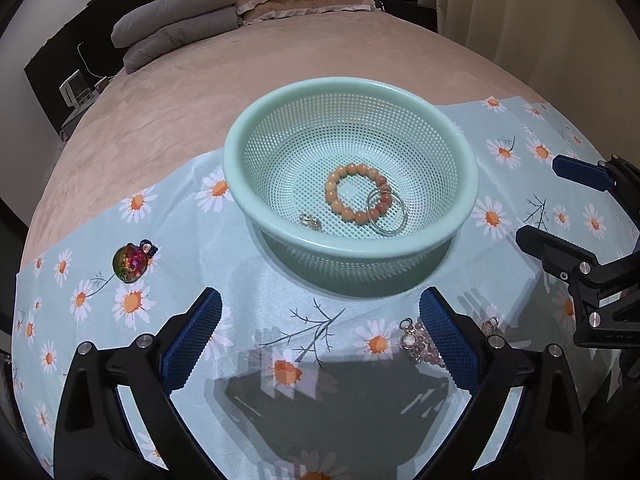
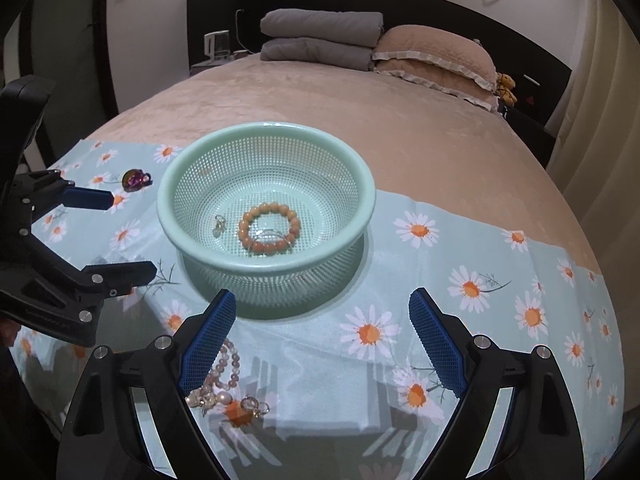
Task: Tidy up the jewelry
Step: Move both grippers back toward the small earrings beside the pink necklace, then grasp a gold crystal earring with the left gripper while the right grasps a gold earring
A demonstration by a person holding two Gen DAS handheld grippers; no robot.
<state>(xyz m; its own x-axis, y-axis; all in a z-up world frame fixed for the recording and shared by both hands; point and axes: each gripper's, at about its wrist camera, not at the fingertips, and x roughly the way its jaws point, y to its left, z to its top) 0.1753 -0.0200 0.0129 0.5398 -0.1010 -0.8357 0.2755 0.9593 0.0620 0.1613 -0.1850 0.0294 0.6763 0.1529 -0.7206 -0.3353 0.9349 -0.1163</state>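
Pale-pink pearl bead strand, limp, light and slippery, lies lower left beside splayed, empty right gripper; best pinched across bunched beads.

A home bedroom: wide bed, stacked pillows, folded grey quilt, curtains.

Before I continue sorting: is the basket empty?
No. The basket holds an orange bead bracelet, silver rings and a small charm.
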